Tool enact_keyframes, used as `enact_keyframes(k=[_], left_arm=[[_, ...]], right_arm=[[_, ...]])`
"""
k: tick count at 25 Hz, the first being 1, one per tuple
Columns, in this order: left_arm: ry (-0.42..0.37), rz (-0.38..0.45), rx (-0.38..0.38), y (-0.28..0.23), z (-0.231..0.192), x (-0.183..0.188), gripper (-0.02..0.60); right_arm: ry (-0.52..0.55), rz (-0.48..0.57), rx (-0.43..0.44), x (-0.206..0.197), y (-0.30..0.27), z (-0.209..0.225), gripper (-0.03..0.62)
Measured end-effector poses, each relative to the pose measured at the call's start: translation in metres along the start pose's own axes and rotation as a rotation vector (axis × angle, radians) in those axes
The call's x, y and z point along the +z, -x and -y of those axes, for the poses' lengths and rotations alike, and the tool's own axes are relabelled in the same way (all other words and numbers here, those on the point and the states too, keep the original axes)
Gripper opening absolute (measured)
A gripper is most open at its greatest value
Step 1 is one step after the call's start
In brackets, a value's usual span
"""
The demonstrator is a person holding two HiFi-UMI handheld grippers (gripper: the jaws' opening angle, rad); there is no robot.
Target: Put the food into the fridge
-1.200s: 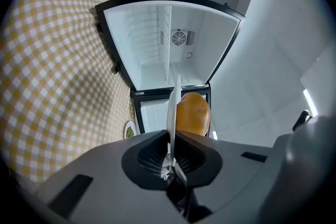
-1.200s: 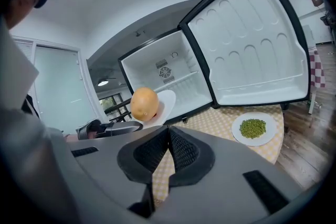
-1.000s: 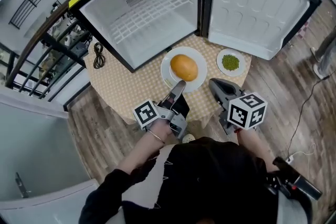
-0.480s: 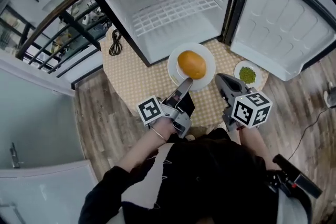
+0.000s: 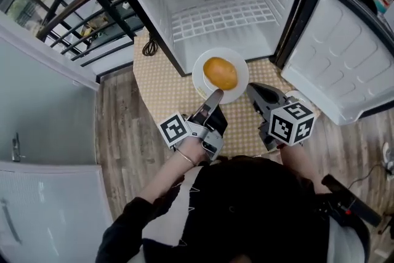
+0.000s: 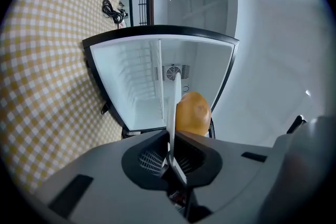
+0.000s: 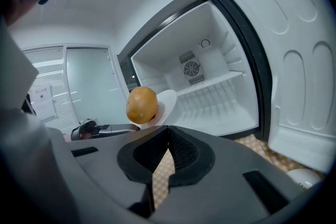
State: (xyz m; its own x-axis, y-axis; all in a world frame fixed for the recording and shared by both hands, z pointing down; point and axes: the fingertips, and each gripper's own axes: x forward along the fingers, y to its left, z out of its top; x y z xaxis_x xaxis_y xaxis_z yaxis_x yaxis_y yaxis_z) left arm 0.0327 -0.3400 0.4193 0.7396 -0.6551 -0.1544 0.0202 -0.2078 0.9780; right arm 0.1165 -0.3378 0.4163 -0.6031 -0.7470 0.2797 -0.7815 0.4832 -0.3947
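Plate bearing round food clamped by rim in left gripper, before open fridge; right gripper closed, empty.

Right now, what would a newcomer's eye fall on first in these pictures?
The round golden food on a white plate, gripped at its rim by the left gripper, sits at the centre of the head view. Just behind it the bare-shelved fridge gapes, its door swung open to the right. The right gripper waits beside the plate, shut on nothing.
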Motion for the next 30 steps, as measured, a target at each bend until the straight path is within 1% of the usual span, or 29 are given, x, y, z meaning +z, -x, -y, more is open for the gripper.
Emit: enact_keyframes(k=[3,7,9,11,13,15,19,23,26,30], left_arm=[[-0.010,0.037,-0.002,-0.010,-0.001,-0.002,0.026],[-0.015,0.112,-0.008,-0.029,0.003,0.000,0.026],[-0.027,0.140,-0.013,-0.041,0.006,-0.002,0.025],[-0.027,0.169,-0.016,-0.054,0.009,-0.004,0.026],[-0.022,0.206,-0.016,-0.064,0.011,-0.004,0.026],[-0.036,0.231,-0.010,-0.072,0.017,-0.002,0.026],[-0.083,0.260,-0.011,-0.088,0.033,0.009,0.026],[-0.071,0.279,-0.005,-0.102,0.041,0.016,0.026],[-0.089,0.268,-0.001,-0.111,0.047,0.023,0.026],[-0.071,0.257,-0.004,-0.118,0.051,0.034,0.026]], right_arm=[[0.014,-0.016,0.030,0.004,0.004,0.009,0.017],[0.071,-0.047,0.074,0.012,0.014,0.020,0.017],[0.080,-0.057,0.103,0.018,0.020,0.026,0.017],[0.099,-0.059,0.144,0.029,0.024,0.032,0.017],[0.145,-0.050,0.186,0.043,0.027,0.035,0.017],[0.187,-0.030,0.212,0.058,0.029,0.038,0.017],[0.212,0.014,0.250,0.082,0.024,0.039,0.017],[0.214,0.039,0.270,0.093,0.022,0.038,0.017],[0.207,0.060,0.273,0.104,0.016,0.039,0.017],[0.210,0.093,0.259,0.122,0.005,0.038,0.017]])
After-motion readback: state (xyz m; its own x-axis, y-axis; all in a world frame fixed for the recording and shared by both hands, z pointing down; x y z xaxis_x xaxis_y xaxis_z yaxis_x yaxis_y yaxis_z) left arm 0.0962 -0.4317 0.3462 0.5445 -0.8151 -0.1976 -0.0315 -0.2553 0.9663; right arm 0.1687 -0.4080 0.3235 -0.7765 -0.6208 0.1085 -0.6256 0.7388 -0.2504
